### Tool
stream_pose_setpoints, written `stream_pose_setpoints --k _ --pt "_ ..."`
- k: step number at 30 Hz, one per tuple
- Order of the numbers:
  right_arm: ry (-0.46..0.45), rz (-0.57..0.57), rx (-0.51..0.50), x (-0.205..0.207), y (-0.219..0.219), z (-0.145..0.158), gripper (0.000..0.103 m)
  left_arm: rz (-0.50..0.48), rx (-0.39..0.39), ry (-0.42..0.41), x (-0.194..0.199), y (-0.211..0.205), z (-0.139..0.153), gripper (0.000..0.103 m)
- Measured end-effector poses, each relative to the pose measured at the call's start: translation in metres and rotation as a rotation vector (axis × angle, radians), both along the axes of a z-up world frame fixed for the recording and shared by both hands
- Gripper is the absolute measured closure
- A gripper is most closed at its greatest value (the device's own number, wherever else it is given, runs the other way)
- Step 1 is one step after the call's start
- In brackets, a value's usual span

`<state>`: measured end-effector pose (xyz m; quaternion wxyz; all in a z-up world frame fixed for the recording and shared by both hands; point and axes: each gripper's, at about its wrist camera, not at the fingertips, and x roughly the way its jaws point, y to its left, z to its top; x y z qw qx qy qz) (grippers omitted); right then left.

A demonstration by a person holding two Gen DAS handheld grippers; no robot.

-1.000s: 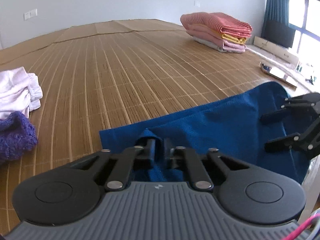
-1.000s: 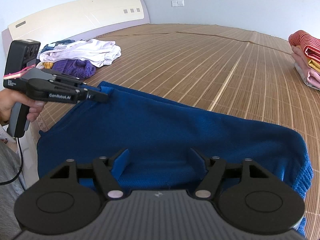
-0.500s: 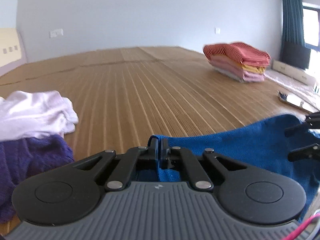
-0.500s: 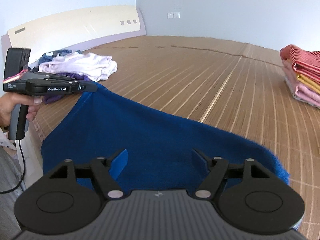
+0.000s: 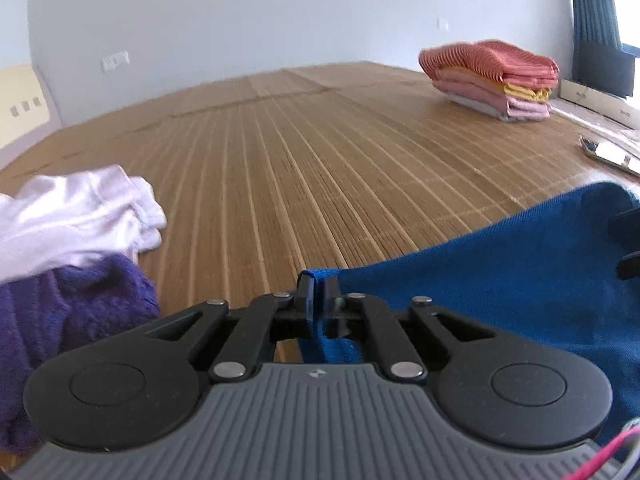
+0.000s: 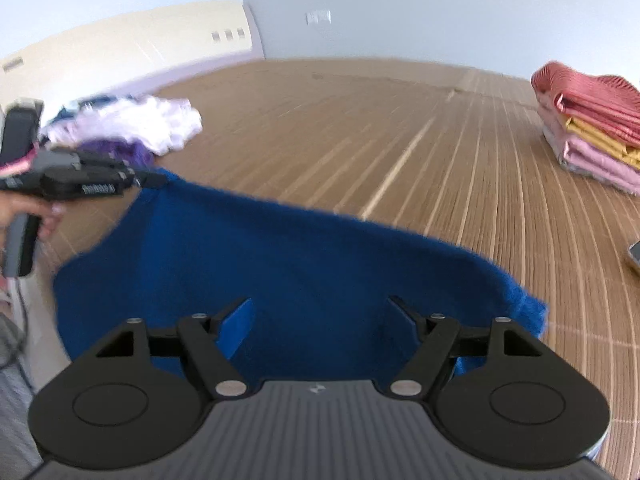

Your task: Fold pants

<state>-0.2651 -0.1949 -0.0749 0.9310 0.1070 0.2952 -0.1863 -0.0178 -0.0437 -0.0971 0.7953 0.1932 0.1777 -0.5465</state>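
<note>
Left hand-held gripper [image 5: 319, 294] pinches corner of blue knit pants [image 6: 280, 264], lifting it clear of bamboo mat [image 5: 320, 152] for folding; right hand-held gripper [image 6: 320, 320] wide, empty.

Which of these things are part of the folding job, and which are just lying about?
In use: blue pants, left gripper shut on them, right gripper open.

Lying about: folded stack, white cloth, purple knit, bamboo mat.
</note>
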Motion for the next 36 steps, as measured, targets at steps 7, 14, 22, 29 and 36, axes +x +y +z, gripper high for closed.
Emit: stream_pose_setpoints --k 7,14,22,29,36 --pt "0.069 -0.062 -0.053 -0.018 -0.012 -0.002 0.043 -0.109 0.003 -0.151 -0.041 0.008 0.019 0.066" --pt "0.137 -0.148 -0.116 -0.017 -0.032 -0.019 0.045 -0.402 0.181 -0.112 -0.078 -0.001 -0.006 0.066" --pt "0.098 -0.181 -0.144 -0.012 -0.045 -0.024 0.044 -0.27 0.219 -0.2 -0.061 0.007 -0.009 0.066" --pt "0.013 -0.016 -0.124 -0.023 0.002 -0.003 0.039 -0.43 0.145 -0.14 -0.078 0.035 0.01 0.065" --pt "0.145 0.039 -0.211 -0.018 0.026 -0.016 0.036 -0.538 0.274 -0.228 -0.102 0.044 -0.01 0.064"
